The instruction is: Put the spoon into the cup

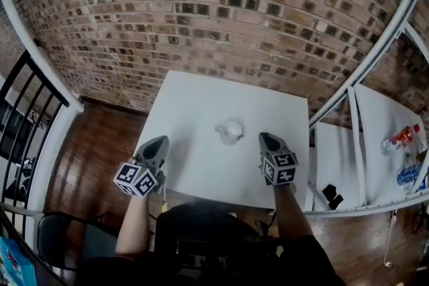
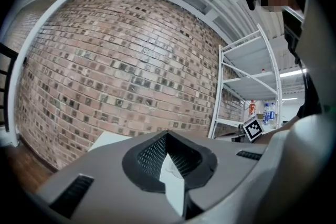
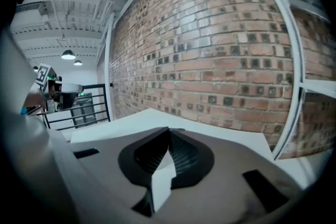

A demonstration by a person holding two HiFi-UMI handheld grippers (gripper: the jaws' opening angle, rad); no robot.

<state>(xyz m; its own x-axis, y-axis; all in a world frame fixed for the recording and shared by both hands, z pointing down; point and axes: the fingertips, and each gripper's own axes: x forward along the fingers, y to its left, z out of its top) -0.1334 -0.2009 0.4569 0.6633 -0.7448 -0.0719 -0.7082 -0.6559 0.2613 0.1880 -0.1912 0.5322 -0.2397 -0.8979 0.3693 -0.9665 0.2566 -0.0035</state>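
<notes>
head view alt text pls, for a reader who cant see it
Seen from above, a person holds the left tongs and right tongs over the near part of a white table, either side of a clear cup near its middle. A brick wall stands behind and white shelving at the right.

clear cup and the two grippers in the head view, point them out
clear cup (image 1: 230, 132): head view, middle of its see-through body
left gripper (image 1: 160, 140): head view, between its fingertips
right gripper (image 1: 266, 137): head view, between its fingertips
</notes>
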